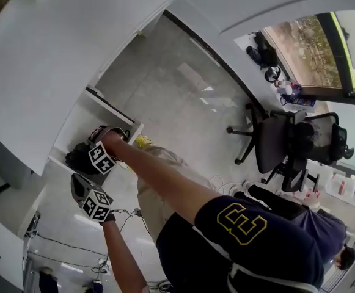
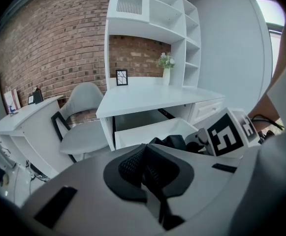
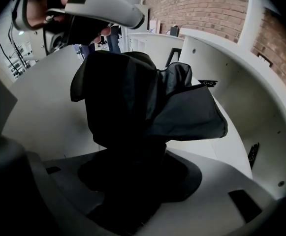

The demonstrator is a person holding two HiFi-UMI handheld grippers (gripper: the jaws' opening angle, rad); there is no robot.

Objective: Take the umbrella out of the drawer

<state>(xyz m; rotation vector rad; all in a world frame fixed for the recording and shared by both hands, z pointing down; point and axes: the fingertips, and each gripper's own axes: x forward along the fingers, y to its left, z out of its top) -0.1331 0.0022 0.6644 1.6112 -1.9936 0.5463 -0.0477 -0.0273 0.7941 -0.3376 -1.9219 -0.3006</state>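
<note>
Right hand-held gripper (image 3: pixel 128 161) has its jaws clamped round the bunched black umbrella (image 3: pixel 133 97) at the pulled-out drawer (image 2: pixel 143 132), mid-frame, probably to draw it clear, while the left hand-held gripper (image 2: pixel 145 173) waits beside, jaws pressed together, empty.

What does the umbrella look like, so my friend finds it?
Find the big white desk by the brick wall, then its open drawer. The umbrella is the floppy black bundle in the right claw there, the only black thing against that white drawer.
</note>
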